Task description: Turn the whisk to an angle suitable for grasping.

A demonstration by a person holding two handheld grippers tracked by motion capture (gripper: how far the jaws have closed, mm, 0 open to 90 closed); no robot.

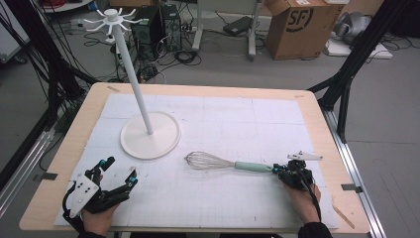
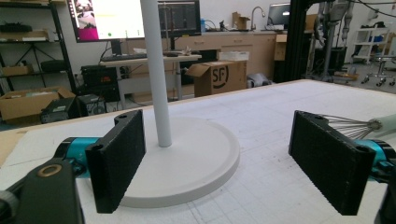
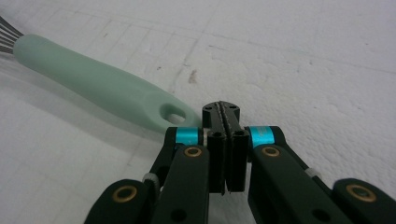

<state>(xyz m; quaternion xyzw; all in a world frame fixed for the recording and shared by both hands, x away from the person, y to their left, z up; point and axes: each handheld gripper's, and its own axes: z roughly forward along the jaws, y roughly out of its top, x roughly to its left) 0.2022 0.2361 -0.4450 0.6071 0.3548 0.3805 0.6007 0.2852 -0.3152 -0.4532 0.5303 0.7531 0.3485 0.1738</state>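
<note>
A whisk [image 1: 223, 162] lies flat on the white gridded mat [image 1: 223, 119] that covers the counter [image 1: 64, 148], a little toward the near right corner. Its wire head points toward the counter's left edge and its pale green handle [image 3: 102, 88] toward the right edge. The right gripper [image 1: 283, 171] rests on the mat right at the handle's end, with a hand [image 1: 302, 198] behind it near the front edge. In the right gripper view its jaws are pressed together with nothing between them, their tips just beside the hanging hole at the handle's end; whether they touch the handle cannot be told.

The left gripper [image 1: 119, 171] sits near the front left corner, held in the other hand [image 1: 96, 218], and its jaws stand wide apart and empty. It faces a white stand [image 1: 148, 134] with a round base, a tall leaning pole and a ring of hooks at the top, placed left of the counter's middle. The whisk's head lies near the base without touching it.
</note>
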